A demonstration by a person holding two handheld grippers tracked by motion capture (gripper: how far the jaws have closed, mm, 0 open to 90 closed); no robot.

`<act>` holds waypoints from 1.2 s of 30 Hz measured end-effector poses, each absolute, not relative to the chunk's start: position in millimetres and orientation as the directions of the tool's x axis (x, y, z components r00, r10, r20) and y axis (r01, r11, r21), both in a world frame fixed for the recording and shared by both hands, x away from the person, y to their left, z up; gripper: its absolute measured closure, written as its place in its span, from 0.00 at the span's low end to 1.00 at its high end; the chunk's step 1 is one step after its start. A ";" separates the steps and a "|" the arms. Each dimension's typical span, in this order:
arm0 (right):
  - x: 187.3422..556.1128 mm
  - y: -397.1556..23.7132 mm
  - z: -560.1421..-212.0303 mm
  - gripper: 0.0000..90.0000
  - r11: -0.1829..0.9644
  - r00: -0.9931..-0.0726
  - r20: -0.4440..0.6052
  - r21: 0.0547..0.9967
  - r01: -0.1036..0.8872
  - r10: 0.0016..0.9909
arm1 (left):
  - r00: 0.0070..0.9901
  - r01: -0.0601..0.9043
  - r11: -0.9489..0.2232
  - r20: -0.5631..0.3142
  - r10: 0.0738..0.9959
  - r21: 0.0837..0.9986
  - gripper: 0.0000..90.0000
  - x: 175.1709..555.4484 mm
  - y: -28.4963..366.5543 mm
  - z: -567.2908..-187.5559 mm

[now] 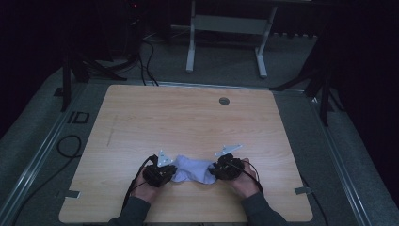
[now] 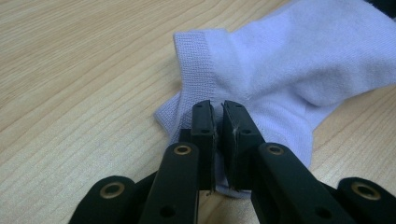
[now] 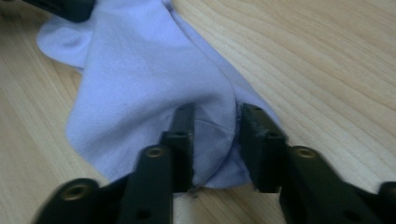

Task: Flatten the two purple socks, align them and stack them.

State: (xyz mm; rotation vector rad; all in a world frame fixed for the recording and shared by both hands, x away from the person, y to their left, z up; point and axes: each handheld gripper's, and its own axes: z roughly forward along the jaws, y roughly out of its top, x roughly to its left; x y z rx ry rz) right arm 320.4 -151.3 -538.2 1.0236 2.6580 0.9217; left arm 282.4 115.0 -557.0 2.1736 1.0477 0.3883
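Wood-grain tabletop (image 1: 188, 117) is bearing a pale lilac sock (image 1: 193, 170) near its front edge, lying between both grippers. Left gripper (image 2: 217, 114) is pinching its cuff end tight; right gripper (image 3: 217, 122) is straddling its toe, jaws parted.

High view: fixed above the near edge, looking forward and down over the whole desk (image 1: 188, 117). Both gripper views sit low and close, looking along their jaws. All three share the pale sock (image 1: 194, 170) at lower centre.
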 end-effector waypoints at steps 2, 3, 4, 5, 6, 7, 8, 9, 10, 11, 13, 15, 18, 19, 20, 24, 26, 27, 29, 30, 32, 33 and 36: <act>320.5 -150.3 -538.8 0.92 0.585 -0.757 0.067 0.592 0.555 0.650 | 0.632 0.571 -0.443 -0.025 0.774 0.691 0.92 282.3 115.2 -556.9; 319.9 -150.5 -537.6 0.95 0.583 -0.756 0.061 0.598 0.550 0.651 | 0.636 0.568 -0.447 -0.024 0.772 0.691 0.92 282.2 115.4 -556.9; 319.9 -150.5 -537.6 0.95 0.583 -0.756 0.061 0.598 0.550 0.651 | 0.636 0.568 -0.447 -0.024 0.772 0.691 0.92 282.2 115.4 -556.9; 319.3 -151.5 -534.7 0.97 0.577 -0.755 0.055 0.608 0.545 0.654 | 0.641 0.565 -0.452 -0.021 0.767 0.690 0.92 282.2 115.6 -556.7; 319.1 -153.6 -530.4 0.97 0.567 -0.750 0.048 0.623 0.539 0.660 | 0.643 0.563 -0.454 -0.020 0.766 0.690 0.91 282.1 115.5 -556.6; 319.5 -155.6 -526.9 0.97 0.556 -0.744 0.046 0.633 0.538 0.667 | 0.645 0.562 -0.457 -0.019 0.764 0.689 0.91 282.0 115.5 -556.5; 320.3 -157.4 -524.7 0.98 0.551 -0.741 0.045 0.639 0.537 0.670 | 0.646 0.562 -0.459 -0.019 0.763 0.688 0.90 281.9 115.5 -556.3; 321.3 -158.8 -523.1 0.98 0.546 -0.737 0.044 0.643 0.538 0.674 | 0.647 0.561 -0.460 -0.018 0.762 0.688 0.90 281.9 115.6 -556.2; 322.3 -159.8 -522.3 0.98 0.543 -0.732 0.039 0.645 0.538 0.680 | 0.648 0.561 -0.460 -0.020 0.761 0.688 0.90 281.9 115.7 -556.2; 323.5 -160.5 -522.2 0.98 0.545 -0.731 0.033 0.643 0.538 0.682 | 0.650 0.561 -0.461 -0.020 0.760 0.687 0.90 282.0 115.9 -556.2; 324.9 -160.1 -523.8 0.98 0.555 -0.723 0.009 0.634 0.538 0.691 | 0.652 0.561 -0.462 -0.022 0.758 0.687 0.90 282.1 116.1 -556.1; 326.3 -159.3 -526.2 0.98 0.561 -0.721 0.000 0.629 0.539 0.693 | 0.654 0.560 -0.465 -0.021 0.756 0.686 0.89 282.2 116.4 -555.9; 327.4 -158.0 -526.9 0.98 0.565 -0.716 -0.016 0.628 0.535 0.697 | 0.660 0.555 -0.471 -0.017 0.751 0.685 0.88 282.0 116.6 -555.6; 327.8 -157.9 -526.5 0.98 0.562 -0.715 -0.016 0.631 0.535 0.699 | 0.663 0.552 -0.475 -0.014 0.749 0.685 0.87 281.9 116.6 -555.5; 328.5 -158.1 -526.2 0.98 0.560 -0.713 -0.017 0.632 0.535 0.700 | 0.664 0.551 -0.478 -0.013 0.748 0.684 0.87 281.7 116.5 -555.3; 333.5 -158.4 -530.1 0.98 0.558 -0.704 -0.023 0.628 0.542 0.710 | 0.670 0.547 -0.485 -0.010 0.742 0.682 0.85 281.7 117.2 -555.0; 336.0 -157.5 -535.1 0.97 0.558 -0.701 -0.019 0.621 0.551 0.713 | 0.672 0.544 -0.489 -0.006 0.740 0.682 0.84 281.6 117.9 -554.5; 336.6 -157.0 -537.5 0.97 0.558 -0.699 -0.019 0.619 0.553 0.715 | 0.674 0.543 -0.493 -0.002 0.739 0.680 0.84 281.6 118.6 -554.1; 337.6 -157.3 -541.0 0.97 0.560 -0.696 -0.023 0.614 0.557 0.717 | 0.672 0.543 -0.495 0.002 0.741 0.678 0.83 282.0 120.2 -553.6; 337.9 -157.7 -541.8 0.97 0.559 -0.693 -0.026 0.613 0.559 0.721 | 0.668 0.545 -0.494 0.005 0.744 0.678 0.83 282.4 121.2 -553.5; 338.8 -159.5 -542.7 0.98 0.562 -0.678 -0.053 0.608 0.561 0.733 | 0.655 0.550 -0.494 0.018 0.755 0.673 0.82 282.8 123.0 -553.0; 339.1 -160.8 -543.2 0.98 0.560 -0.673 -0.054 0.605 0.565 0.738 | 0.651 0.557 -0.487 0.011 0.759 0.673 0.82 283.2 124.7 -552.8; 338.9 -164.3 -543.0 0.97 0.549 -0.671 -0.041 0.611 0.570 0.740 | 0.647 0.557 -0.477 0.006 0.762 0.680 0.79 283.4 128.0 -551.4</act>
